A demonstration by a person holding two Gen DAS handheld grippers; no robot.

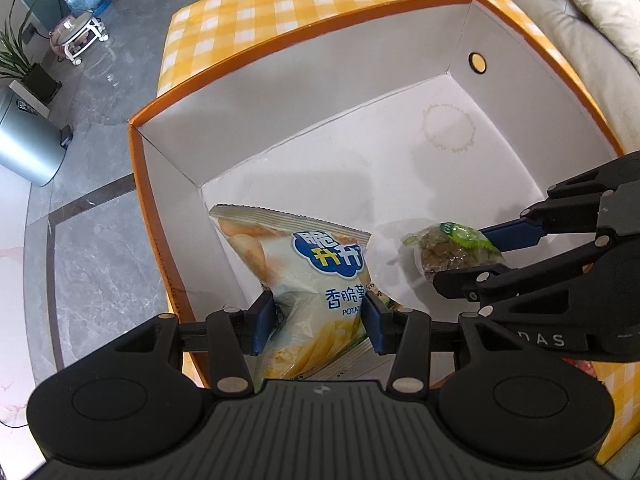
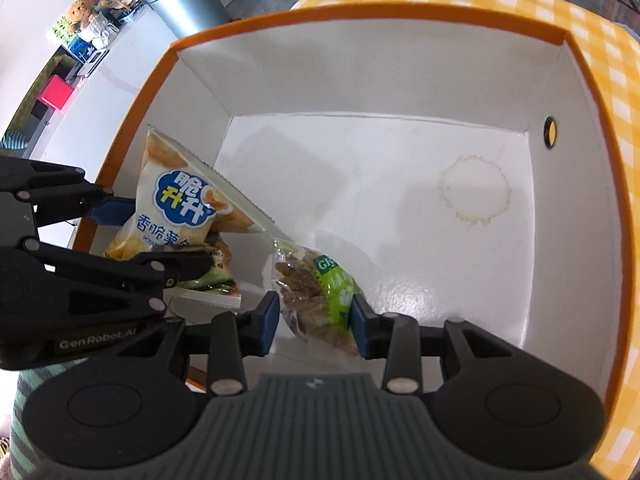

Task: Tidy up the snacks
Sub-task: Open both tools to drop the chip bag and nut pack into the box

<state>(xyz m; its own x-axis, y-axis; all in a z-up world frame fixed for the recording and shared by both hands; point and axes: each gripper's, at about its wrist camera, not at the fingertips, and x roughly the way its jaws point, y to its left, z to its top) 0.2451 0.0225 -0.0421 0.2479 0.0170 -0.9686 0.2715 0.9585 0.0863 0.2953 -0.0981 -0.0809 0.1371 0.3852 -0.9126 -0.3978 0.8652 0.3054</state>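
A large box with an orange outside and white walls [image 1: 320,92] [image 2: 360,72] stands on a yellow checked cloth. My left gripper [image 1: 320,322] [image 2: 160,236] is shut on a pale potato-chip bag [image 1: 320,264] [image 2: 180,208], pinching it at its waist; the bag hangs inside the box by the left wall. My right gripper [image 2: 315,322] [image 1: 460,256] is shut on a small clear packet with a green label and brown pieces [image 2: 316,280] [image 1: 452,244], held just above the box floor, to the right of the chip bag.
The box floor carries a round stain [image 1: 448,128] [image 2: 476,190], and one side wall has a small hole [image 1: 477,62]. The checked cloth [image 1: 280,0] runs beyond the box. A grey bin [image 1: 28,148] stands on the tiled floor; a cream cushion [image 1: 592,8] lies at the right.
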